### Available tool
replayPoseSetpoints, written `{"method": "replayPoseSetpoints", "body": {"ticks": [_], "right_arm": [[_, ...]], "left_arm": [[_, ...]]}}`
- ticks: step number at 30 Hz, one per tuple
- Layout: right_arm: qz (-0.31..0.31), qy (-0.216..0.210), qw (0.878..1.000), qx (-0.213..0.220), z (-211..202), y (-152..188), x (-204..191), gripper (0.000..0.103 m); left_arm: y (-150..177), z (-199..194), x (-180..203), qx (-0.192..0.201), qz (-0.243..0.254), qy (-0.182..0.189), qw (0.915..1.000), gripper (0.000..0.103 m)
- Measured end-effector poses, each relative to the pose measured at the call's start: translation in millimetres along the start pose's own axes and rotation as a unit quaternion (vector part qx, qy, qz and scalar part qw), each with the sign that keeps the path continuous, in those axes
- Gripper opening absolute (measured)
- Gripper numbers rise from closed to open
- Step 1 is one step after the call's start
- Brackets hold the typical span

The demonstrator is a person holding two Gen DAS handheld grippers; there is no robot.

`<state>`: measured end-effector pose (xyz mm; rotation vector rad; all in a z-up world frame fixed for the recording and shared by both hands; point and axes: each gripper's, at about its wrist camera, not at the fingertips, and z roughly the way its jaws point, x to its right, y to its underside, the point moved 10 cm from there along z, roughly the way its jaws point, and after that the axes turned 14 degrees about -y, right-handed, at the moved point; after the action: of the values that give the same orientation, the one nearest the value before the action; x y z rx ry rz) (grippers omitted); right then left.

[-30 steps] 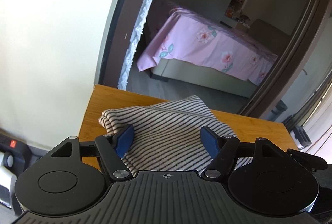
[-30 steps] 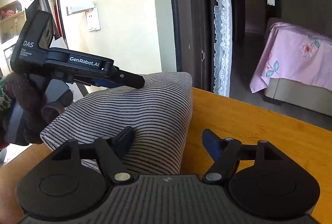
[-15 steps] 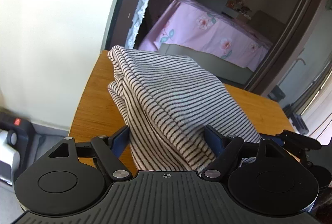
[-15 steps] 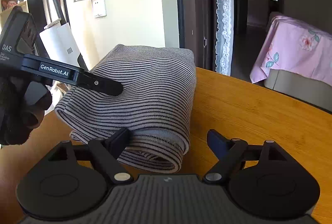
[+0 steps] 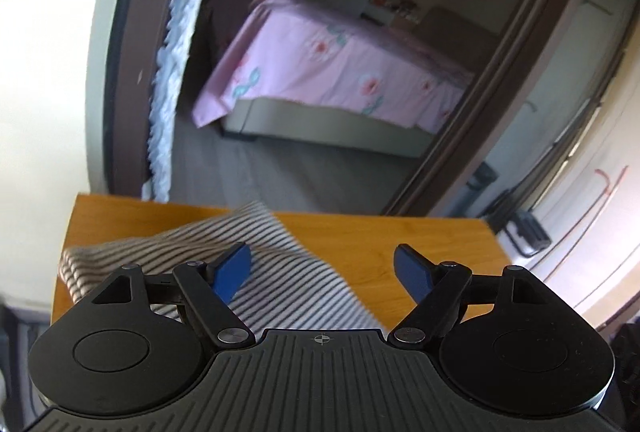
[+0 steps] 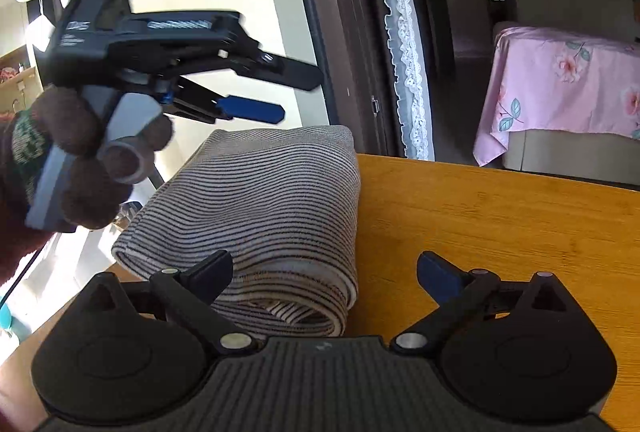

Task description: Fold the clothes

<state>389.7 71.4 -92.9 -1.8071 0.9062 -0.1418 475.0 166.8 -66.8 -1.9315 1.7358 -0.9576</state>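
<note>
Currently: striped cloth (image 6: pixel 264 208) lies folded in a thick bundle on table (image 6: pixel 500 224). Left gripper (image 5: pixel 322 268) and right gripper (image 6: pixel 324 274) both spread, holding nothing. I judge: lift clear without snagging layers.

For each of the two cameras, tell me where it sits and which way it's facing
Left wrist: sits on the left gripper, looking along its open fingers over the striped cloth and wooden table toward a pink bed; nothing of the person shows.
Right wrist: sits on the right gripper, fingers open, facing the folded cloth, with the gloved hand holding the left gripper above it.
Shared: cloth, table, bed.
</note>
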Motion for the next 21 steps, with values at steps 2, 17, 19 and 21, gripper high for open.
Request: {"method": "replayPoseSetpoints", "body": {"ticks": [2, 17, 19, 21], "right_arm": [[0.004, -0.007, 1.0, 0.0, -0.9, 2.9, -1.2, 0.1], [0.091, 0.02, 0.994, 0.055, -18.4, 8.0, 24.2, 0.103], [0.093, 0.036, 0.993, 0.07, -26.8, 9.9, 24.0, 0.103], [0.101, 0.039, 0.992, 0.07, -32.4, 15.4, 21.8, 0.103]], "left_arm": [[5.9, 14.9, -14.5, -0.001, -0.014, -0.002, 0.9999, 0.079], [117.8, -118.2, -13.0, 0.095, -0.038, -0.125, 0.9868, 0.095], [137.7, -126.3, -5.0, 0.101, -0.051, -0.156, 0.9812, 0.098], [157.7, -127.1, -0.3, 0.093, -0.063, -0.195, 0.9742, 0.102]]}}
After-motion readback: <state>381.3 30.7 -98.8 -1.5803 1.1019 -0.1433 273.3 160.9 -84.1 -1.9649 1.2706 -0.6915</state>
